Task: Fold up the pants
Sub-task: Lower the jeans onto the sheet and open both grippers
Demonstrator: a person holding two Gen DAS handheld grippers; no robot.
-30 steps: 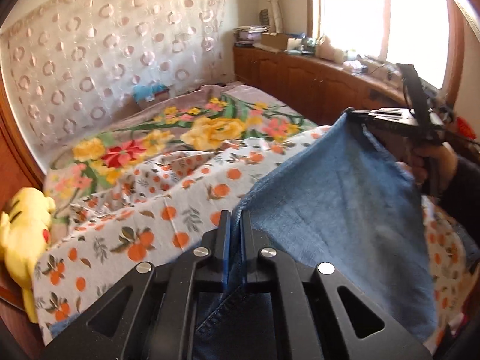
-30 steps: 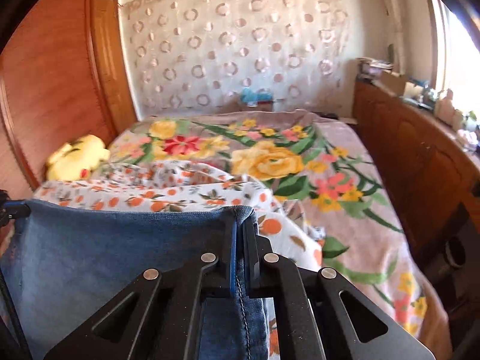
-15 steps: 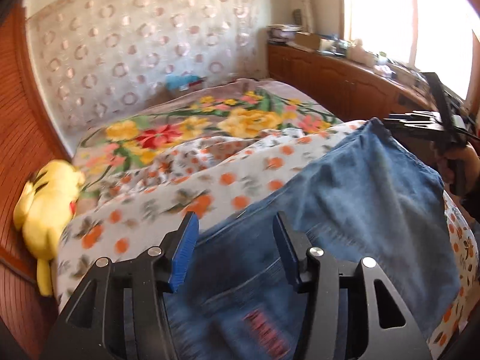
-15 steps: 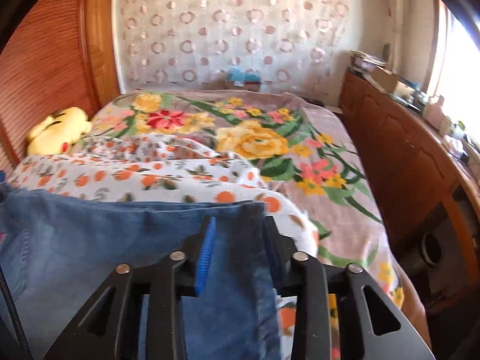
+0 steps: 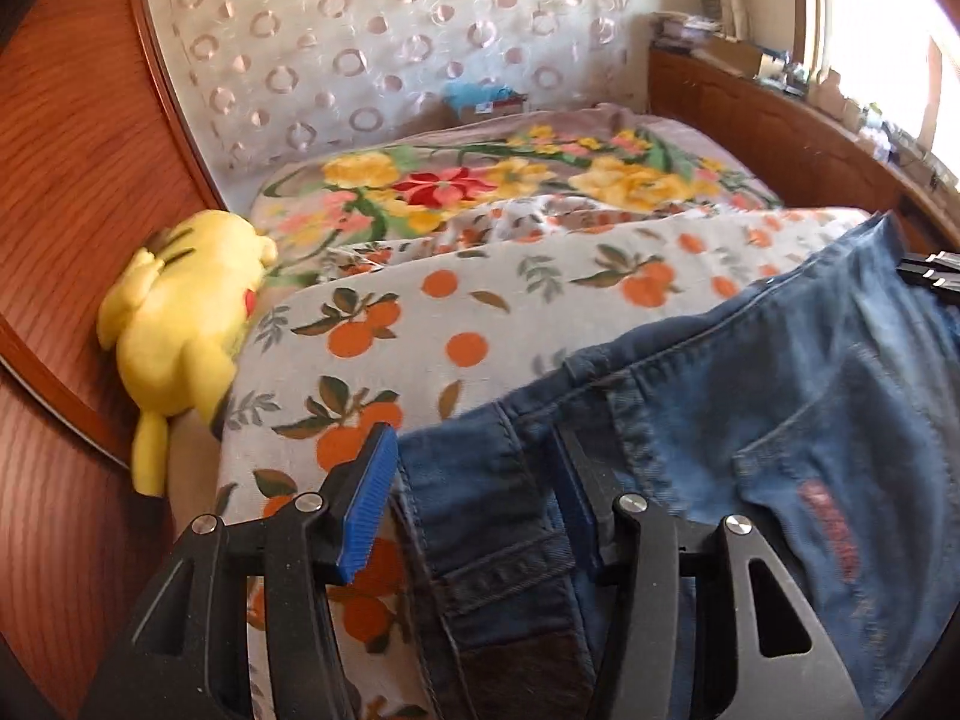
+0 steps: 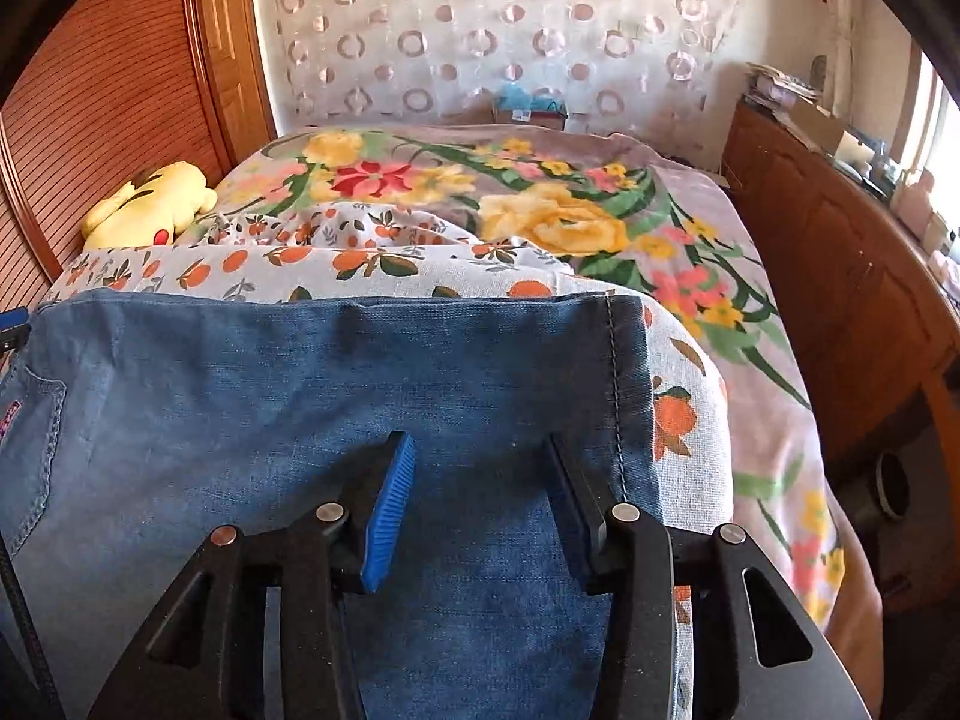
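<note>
Blue denim pants lie flat on the orange-print quilt. In the left wrist view the waistband with belt loop and a back pocket with red stitching lies between and right of my fingers. My left gripper is open above the waistband. In the right wrist view the pants show a folded top edge and a stitched hem at the right. My right gripper is open just above the denim. The right gripper's tip shows at the left wrist view's right edge.
A yellow plush toy lies at the bed's left against the wooden headboard. A floral blanket covers the far bed. A wooden cabinet with clutter runs along the right wall under the window.
Both grippers have opened and let go of the pants. The denim, held up a second ago, now lies flat on the quilt. Both grippers have drawn back slightly.
</note>
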